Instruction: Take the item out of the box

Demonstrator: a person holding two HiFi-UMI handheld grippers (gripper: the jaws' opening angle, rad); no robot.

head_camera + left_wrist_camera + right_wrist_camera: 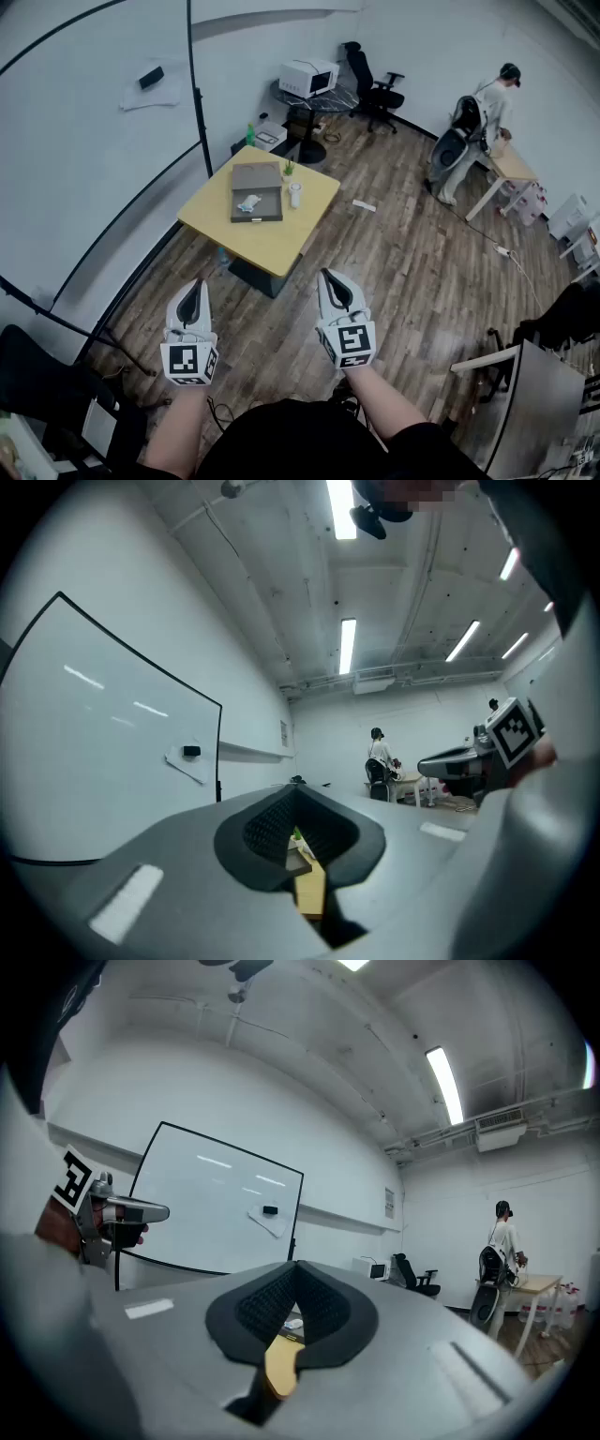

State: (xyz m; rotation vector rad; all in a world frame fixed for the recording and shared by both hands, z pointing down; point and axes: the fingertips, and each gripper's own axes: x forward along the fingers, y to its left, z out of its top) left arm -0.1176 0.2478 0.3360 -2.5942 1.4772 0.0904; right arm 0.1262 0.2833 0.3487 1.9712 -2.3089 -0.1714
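The approach is judged to be the step in hand. The fingers of the left gripper and the right gripper are pressed together, and nothing is held. The item lies in the open box on the desk, well ahead of both pairs of fingers. Next, the fingers would need to be brought over the box and opened.

The yellow table holds an open box, a white cup and a little green plant.
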